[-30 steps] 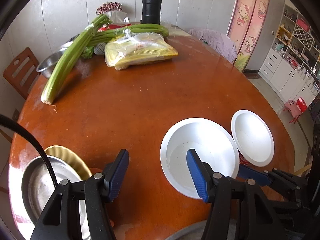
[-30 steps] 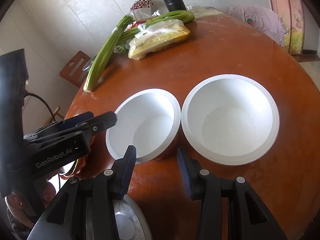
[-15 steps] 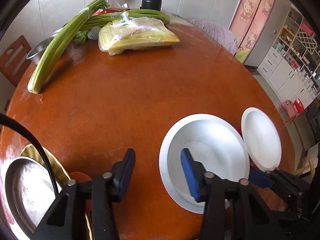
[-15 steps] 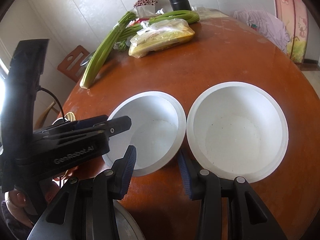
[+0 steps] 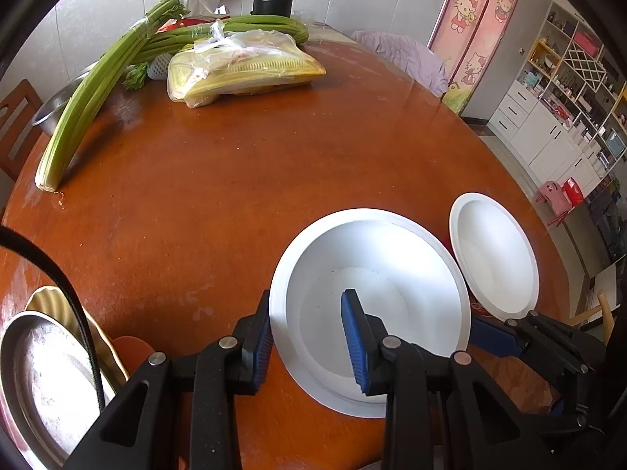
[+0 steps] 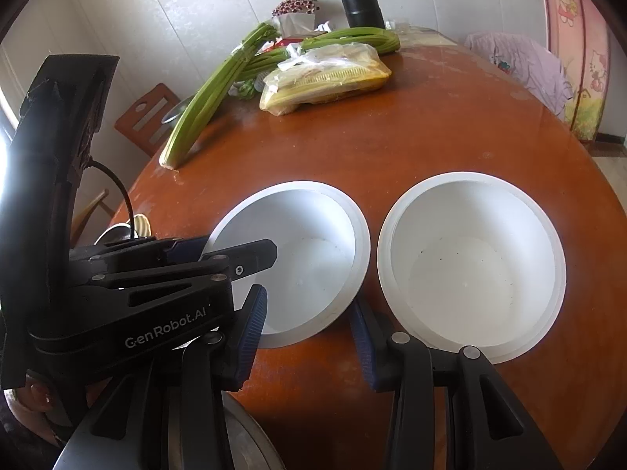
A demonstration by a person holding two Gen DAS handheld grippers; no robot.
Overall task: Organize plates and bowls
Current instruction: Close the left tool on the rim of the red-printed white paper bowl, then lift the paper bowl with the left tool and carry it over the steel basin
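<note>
The left gripper [image 5: 305, 337] has come in over the near edge of the left white bowl [image 5: 392, 274], and its jaws have just been closing; they now straddle the bowl's rim, one blue pad outside the wall and one inside, clamped on it. The right gripper [image 6: 309, 337] hangs half-parted just short of both bowls, grasping nothing. The two bowls sit side by side on the round wooden desk [image 5: 235, 180], the right white bowl [image 6: 470, 270] almost touching its neighbour. They look like thin, stiff, glossy ware with red outsides, probably light but slippery, and liable to chip if knocked together. The flat flared rim is the sensible place to pinch. A steel plate [image 5: 43, 376] on a yellow dish [image 5: 51, 297] waits at the desk's left edge.
</note>
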